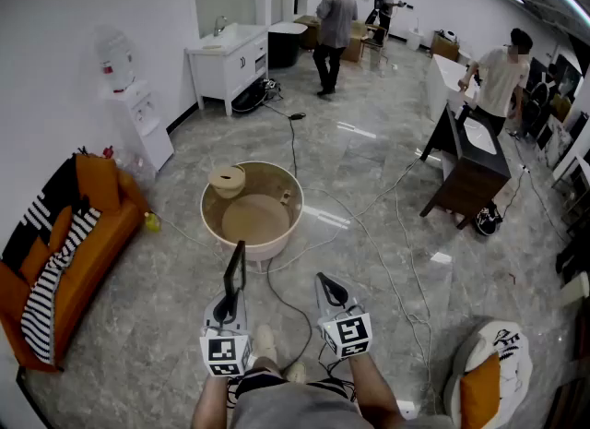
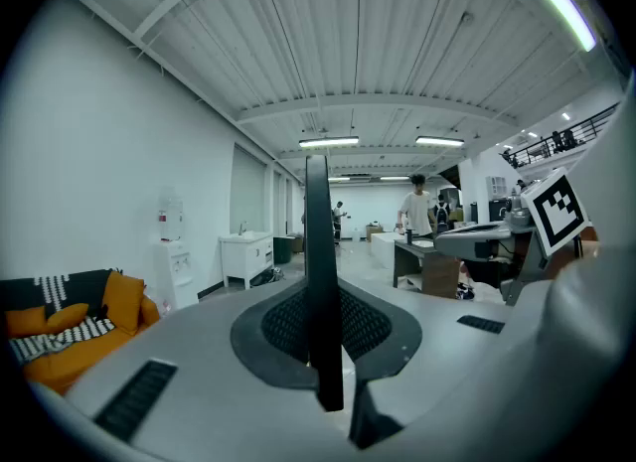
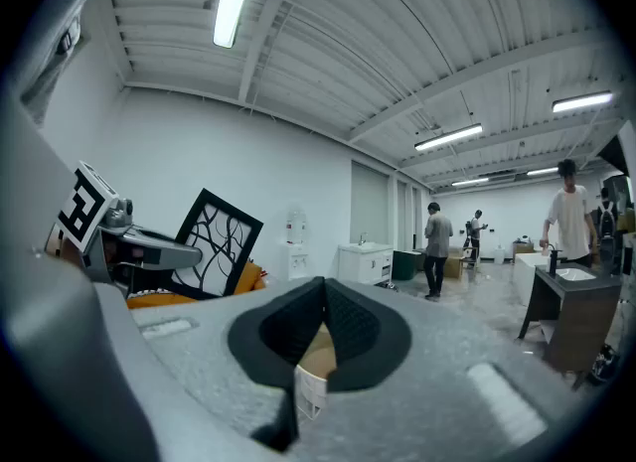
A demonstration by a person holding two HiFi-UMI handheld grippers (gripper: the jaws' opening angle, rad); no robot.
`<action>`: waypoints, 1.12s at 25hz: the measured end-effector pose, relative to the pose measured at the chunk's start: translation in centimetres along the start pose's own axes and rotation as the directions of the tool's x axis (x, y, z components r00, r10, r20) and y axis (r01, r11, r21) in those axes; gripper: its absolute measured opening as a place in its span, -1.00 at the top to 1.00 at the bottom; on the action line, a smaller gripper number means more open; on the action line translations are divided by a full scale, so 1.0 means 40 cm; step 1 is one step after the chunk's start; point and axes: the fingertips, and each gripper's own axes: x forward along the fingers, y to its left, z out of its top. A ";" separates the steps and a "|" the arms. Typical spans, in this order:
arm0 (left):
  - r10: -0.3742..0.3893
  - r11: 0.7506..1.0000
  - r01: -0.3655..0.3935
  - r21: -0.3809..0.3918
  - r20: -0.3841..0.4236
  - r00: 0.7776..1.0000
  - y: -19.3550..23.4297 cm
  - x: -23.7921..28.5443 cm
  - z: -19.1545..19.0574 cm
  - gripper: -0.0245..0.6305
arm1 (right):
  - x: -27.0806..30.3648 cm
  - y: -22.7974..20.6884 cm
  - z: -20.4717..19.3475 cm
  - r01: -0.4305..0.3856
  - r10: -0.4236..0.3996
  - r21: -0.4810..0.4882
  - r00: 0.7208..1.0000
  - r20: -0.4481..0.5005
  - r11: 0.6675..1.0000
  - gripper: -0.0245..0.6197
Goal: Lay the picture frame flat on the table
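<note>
The picture frame is black and thin, and it stands upright above my left gripper, which is shut on its lower edge. In the left gripper view the frame shows edge-on as a dark vertical bar between the pads. The right gripper view shows the frame's face with a black branch pattern, off to the left. My right gripper hangs beside the left one, shut with nothing in it. Just ahead of both grippers is the round beige table.
A round tan lidded thing sits on the table's far left. An orange sofa with striped cushions lines the left wall. Cables run over the floor. A dark desk, a white cabinet and several people stand farther off.
</note>
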 end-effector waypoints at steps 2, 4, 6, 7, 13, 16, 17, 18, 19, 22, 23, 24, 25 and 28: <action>-0.003 1.000 0.003 0.003 0.005 1.000 -0.006 0.000 0.000 0.79 | -0.005 0.001 -0.006 -0.005 0.005 0.004 1.000 0.005 1.000 0.93; -0.003 1.000 0.003 0.004 0.002 1.000 -0.009 0.003 -0.003 0.79 | -0.007 -0.001 -0.007 -0.010 0.010 0.019 1.000 0.016 1.000 0.93; -0.004 1.000 0.004 0.003 0.000 1.000 -0.009 0.007 -0.004 0.79 | -0.005 -0.008 -0.008 -0.006 0.006 0.037 1.000 0.021 0.999 0.93; -0.006 1.000 0.006 0.003 0.001 1.000 -0.009 0.010 -0.004 0.79 | -0.003 -0.011 -0.011 -0.002 0.001 0.040 1.000 0.018 0.999 0.93; -0.019 1.000 0.019 0.007 -0.007 1.000 0.003 0.041 -0.006 0.79 | 0.026 -0.019 -0.026 -0.003 0.003 0.047 1.000 0.001 0.999 0.93; -0.013 1.000 0.013 -0.005 -0.027 1.000 0.017 0.068 -0.022 0.79 | 0.048 -0.032 -0.033 0.004 -0.004 0.042 1.000 -0.010 0.999 0.93; -0.013 1.000 0.013 -0.012 -0.034 0.999 0.022 0.080 -0.025 0.79 | 0.057 -0.037 -0.034 0.005 -0.005 0.042 1.000 -0.015 0.999 0.93; -0.014 1.000 0.013 -0.019 -0.040 0.999 0.028 0.092 -0.027 0.79 | 0.069 -0.041 -0.035 0.006 -0.005 0.042 1.000 -0.020 0.999 0.93; -0.016 1.000 0.015 -0.020 -0.043 0.999 0.036 0.107 -0.024 0.79 | 0.083 -0.046 -0.036 0.006 -0.005 0.041 1.000 -0.025 0.999 0.93; -0.033 0.999 0.032 -0.016 -0.046 0.998 0.061 0.169 -0.017 0.79 | 0.139 -0.073 -0.035 0.015 -0.013 0.044 0.999 -0.034 0.999 0.93; -0.038 0.999 0.037 -0.016 -0.048 0.998 0.070 0.193 -0.015 0.79 | 0.161 -0.084 -0.035 0.020 -0.018 0.046 0.999 -0.035 0.999 0.93; -0.043 0.999 0.043 -0.016 -0.048 0.998 0.081 0.217 -0.010 0.79 | 0.184 -0.095 -0.035 0.025 -0.023 0.049 0.999 -0.037 0.998 0.93; -0.049 0.999 0.048 -0.016 -0.048 0.998 0.094 0.243 -0.006 0.79 | 0.209 -0.104 -0.035 0.030 -0.028 0.052 0.999 -0.039 0.998 0.93; -0.067 0.998 0.066 -0.018 -0.052 0.996 0.135 0.316 -0.001 0.79 | 0.287 -0.122 -0.038 0.043 -0.040 0.059 0.998 -0.046 0.997 0.93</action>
